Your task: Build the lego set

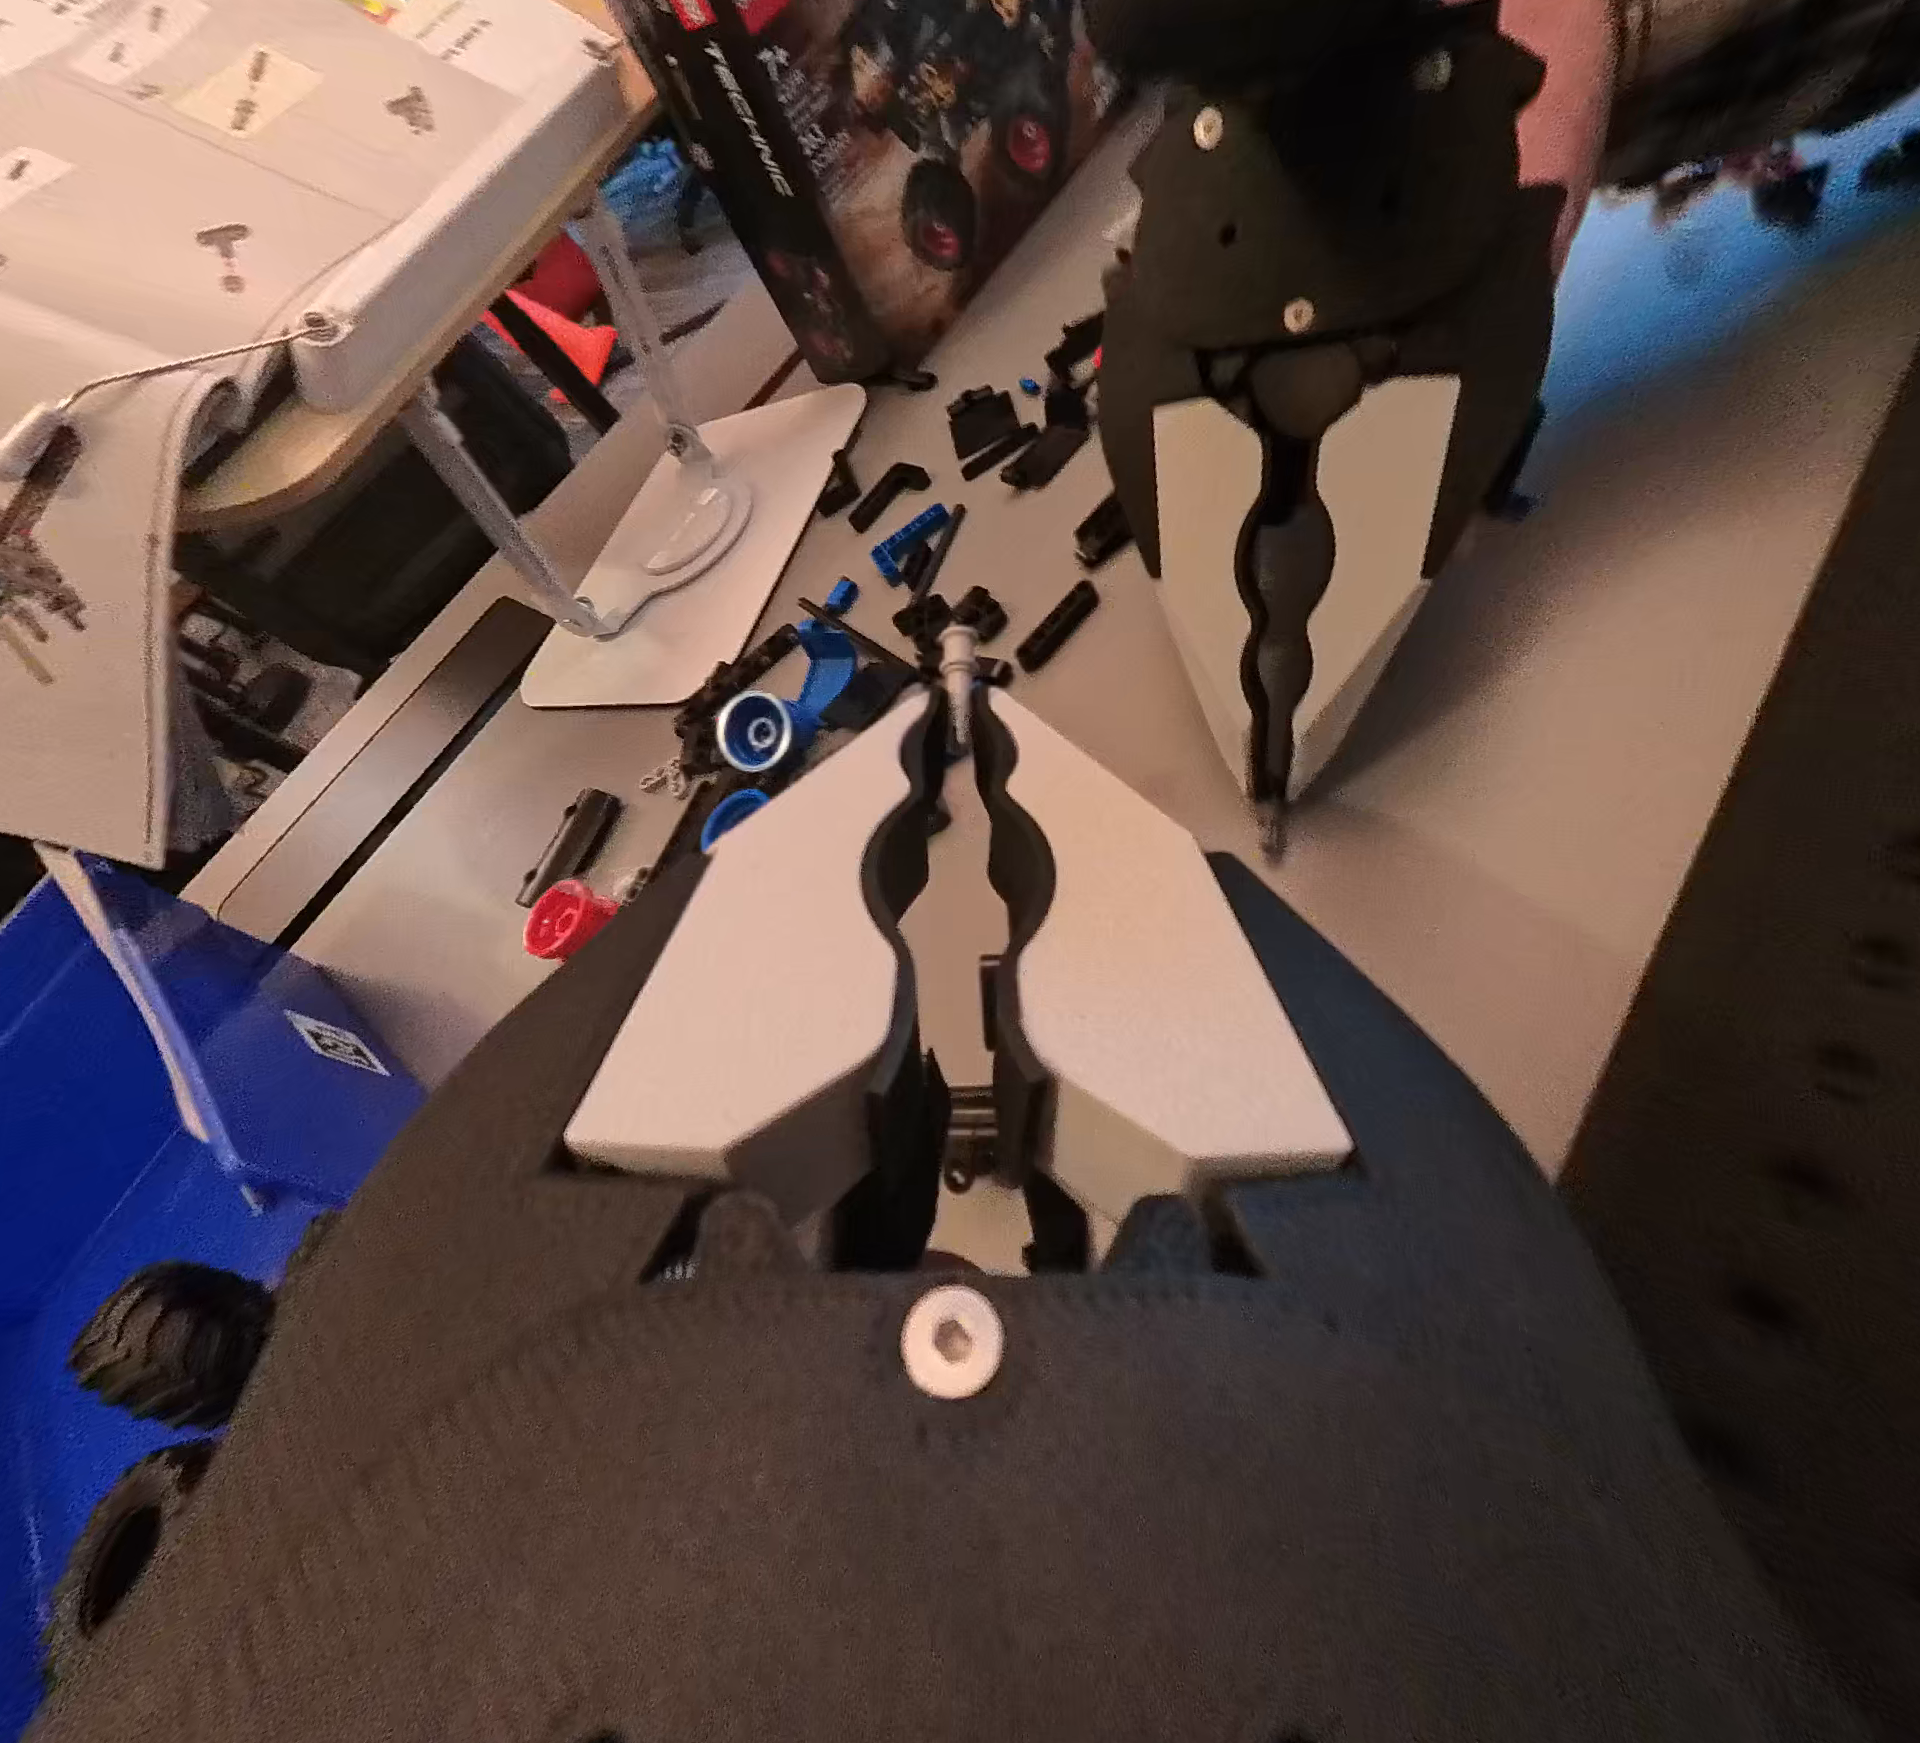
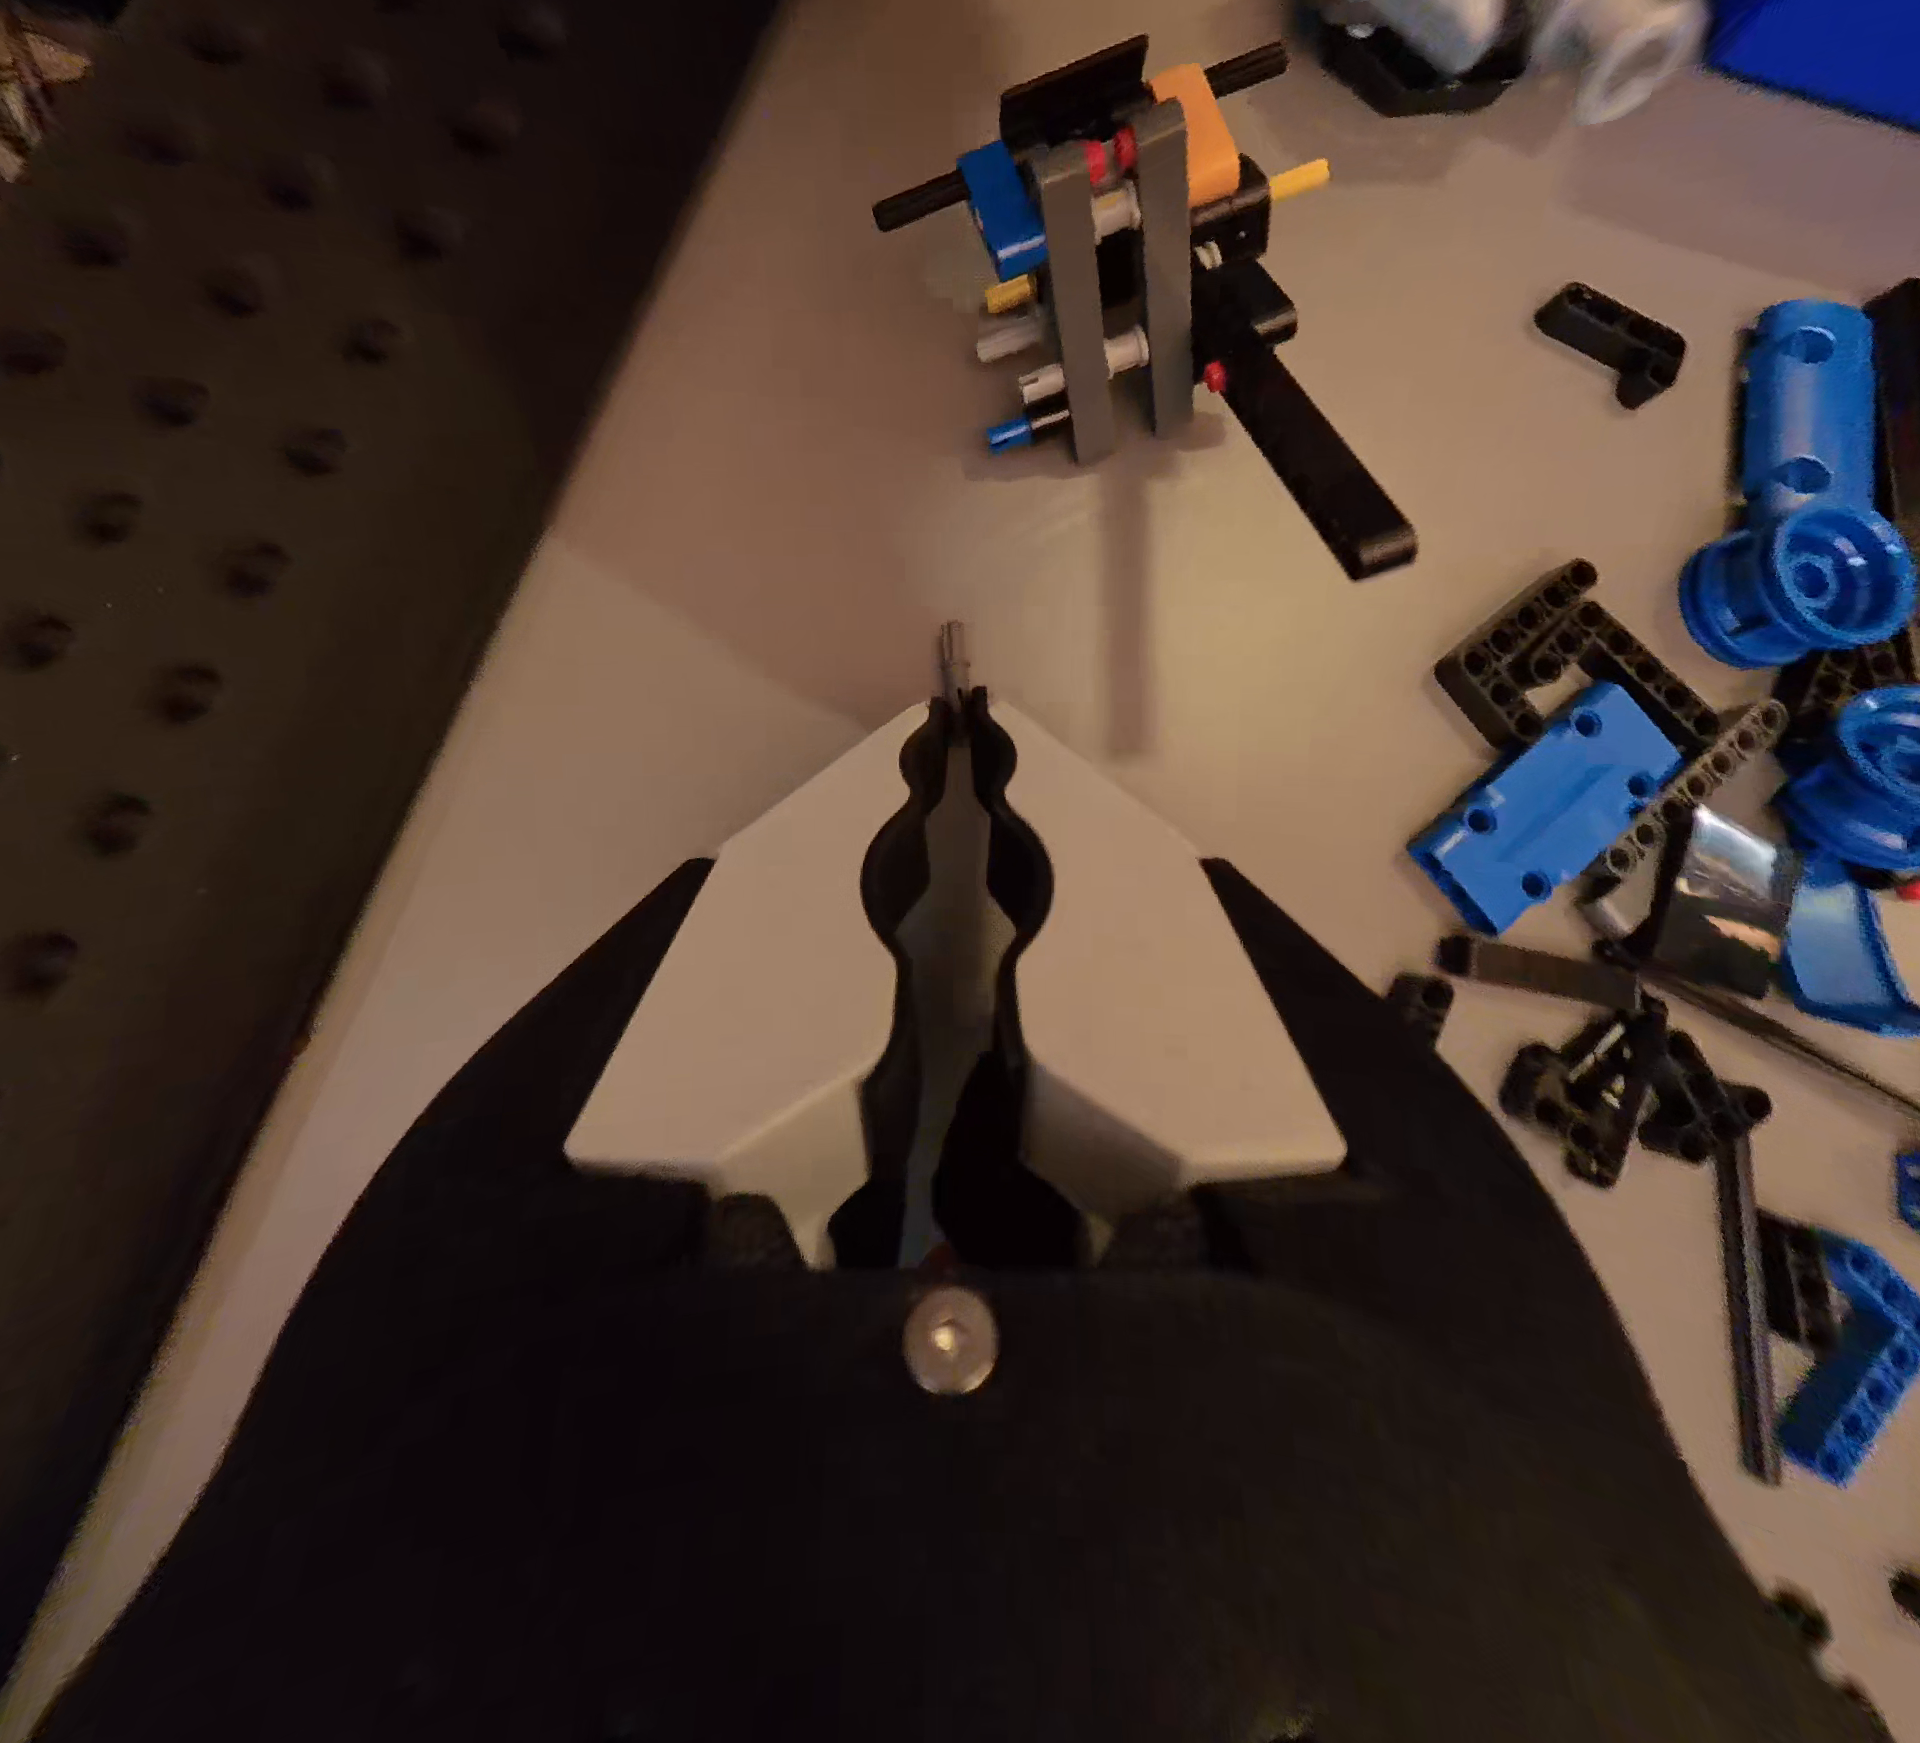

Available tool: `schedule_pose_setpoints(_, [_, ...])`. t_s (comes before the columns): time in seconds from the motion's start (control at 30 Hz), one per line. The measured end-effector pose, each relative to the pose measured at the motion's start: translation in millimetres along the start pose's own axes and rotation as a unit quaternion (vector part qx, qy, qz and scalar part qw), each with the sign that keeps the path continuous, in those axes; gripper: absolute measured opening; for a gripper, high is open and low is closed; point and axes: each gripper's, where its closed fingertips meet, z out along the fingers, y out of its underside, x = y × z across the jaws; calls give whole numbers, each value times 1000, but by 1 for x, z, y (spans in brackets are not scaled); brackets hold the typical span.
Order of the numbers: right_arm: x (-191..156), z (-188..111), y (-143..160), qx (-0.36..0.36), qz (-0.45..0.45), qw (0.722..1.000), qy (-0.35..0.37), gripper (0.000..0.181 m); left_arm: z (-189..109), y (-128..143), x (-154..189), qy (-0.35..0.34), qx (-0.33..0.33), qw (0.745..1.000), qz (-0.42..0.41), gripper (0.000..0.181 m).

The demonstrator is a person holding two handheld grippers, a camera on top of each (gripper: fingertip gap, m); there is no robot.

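Left gripper (image 1: pixel 961 706) — fingers clamped on a light grey pin (image 1: pixel 958 667) above the loose parts (image 1: pixel 914 540). Right gripper (image 2: pixel 961 706) — tips pinched on a small grey pin (image 2: pixel 954 654), pointing at the partial build (image 2: pixel 1122 259), which stands on the table (image 2: pixel 779 498) well ahead of it. Set box (image 1: pixel 862 93) upright at the table's rear; contents unseen. Blue bin (image 1: pixel 156 1122) left, holding black tyres (image 1: pixel 166 1330).

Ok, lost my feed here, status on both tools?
Left tool shut on light grey pin. Right tool shut on dark grey pin. Assembly ahead of right tool, path clear.
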Motion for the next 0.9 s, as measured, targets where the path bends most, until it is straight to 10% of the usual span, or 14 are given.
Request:
schedule_pose_setpoints(0.37, [-10,-65,-13,59,-9,985,164,1,13,-7,61,63,-3,997,53,2])
schedule_pose_setpoints(0.9, [-23,-72,-5,56,-53,974,215,0,27,-8,90,104,-12,993,56,2])
